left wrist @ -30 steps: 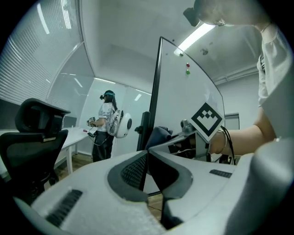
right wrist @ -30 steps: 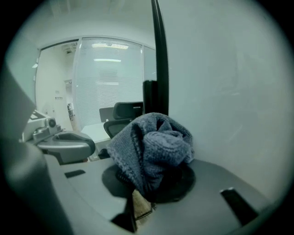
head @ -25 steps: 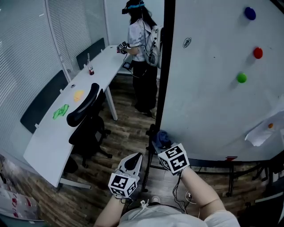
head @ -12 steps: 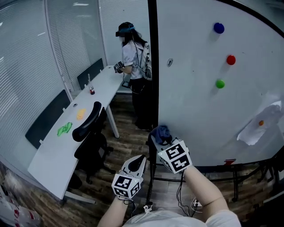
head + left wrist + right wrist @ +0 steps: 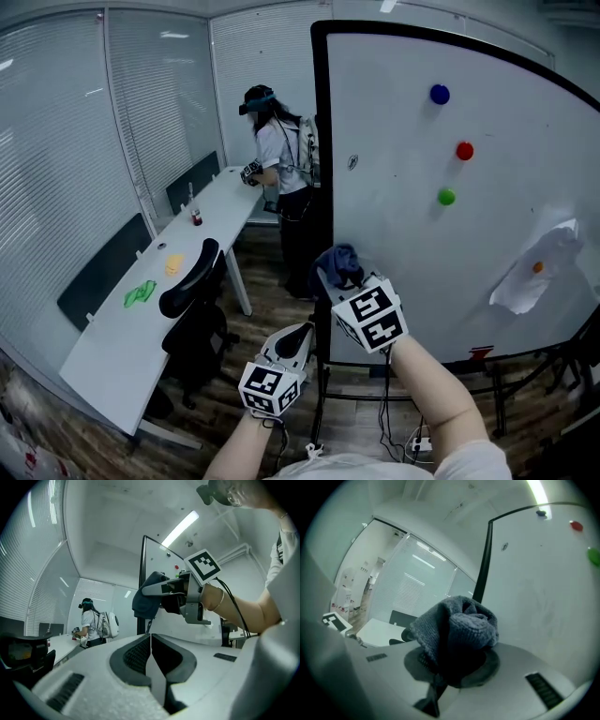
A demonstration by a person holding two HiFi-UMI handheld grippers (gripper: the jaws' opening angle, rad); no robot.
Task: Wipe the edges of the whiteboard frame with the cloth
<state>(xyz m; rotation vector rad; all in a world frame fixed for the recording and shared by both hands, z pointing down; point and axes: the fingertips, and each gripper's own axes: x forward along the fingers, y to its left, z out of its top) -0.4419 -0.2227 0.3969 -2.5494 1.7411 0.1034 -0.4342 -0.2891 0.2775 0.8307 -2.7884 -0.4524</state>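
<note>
Two grippers are seen. The left gripper (image 5: pixel 296 337) is held low, its jaws pressed together on nothing. A bunched, dark grey-blue knitted cloth (image 5: pixel 339 263) is clamped in the right gripper (image 5: pixel 345 281), at the black left edge of the whiteboard frame (image 5: pixel 321 169).

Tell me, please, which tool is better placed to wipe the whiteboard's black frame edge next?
The right tool: it is shut on the bunched blue-grey knitted cloth, beside the whiteboard's black left frame edge. The left tool is shut, empty and lower.
</note>
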